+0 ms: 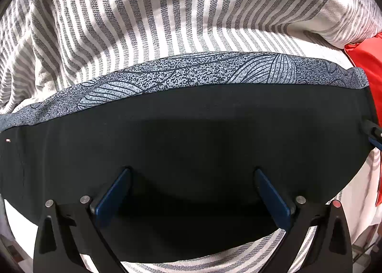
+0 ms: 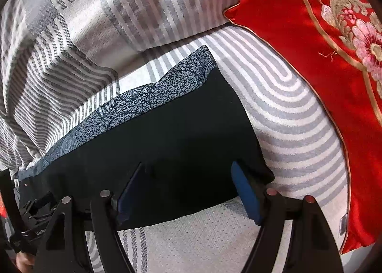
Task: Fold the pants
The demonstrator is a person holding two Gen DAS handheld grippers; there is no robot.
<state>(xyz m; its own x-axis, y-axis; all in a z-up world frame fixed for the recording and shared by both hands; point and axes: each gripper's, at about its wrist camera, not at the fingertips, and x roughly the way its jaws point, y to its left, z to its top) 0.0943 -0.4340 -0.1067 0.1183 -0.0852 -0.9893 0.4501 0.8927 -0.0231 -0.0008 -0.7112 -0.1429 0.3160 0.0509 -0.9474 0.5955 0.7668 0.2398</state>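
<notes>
Across the striped bedspread [image 1: 148, 10] the pants [image 1: 191, 134] lie as a flat dark slab, already doubled at least 1 time by the look of it, with a speckled blue-grey patterned band [image 1: 191, 70] running along the far edge. From the left wrist view their long axis runs 9 o'clock to 3 o'clock, straight across the line of the claw, and the left gripper [image 1: 192, 177] hangs over the near half with both blue pads spread wide and nothing between them: it is released, fingers apart over the cloth rather than pinching it. The right gripper [image 2: 188, 172] is likewise spread and empty, its 2 pads straddling the near right corner of the slab, 1 pad over the fabric and the other at the very edge near 3 o'clock. In the right wrist view the slab stretches from 8 o'clock up toward 1 o'clock, and a red embroidered cushion [image 2: 310, 62] lies well off to 2 o'clock, apart from the pants. Judging by this, the next fold would turn on that long axis: the right claw sits at 1 short end, the left nearer the middle, so the right seems better placed to carry an end across.
</notes>
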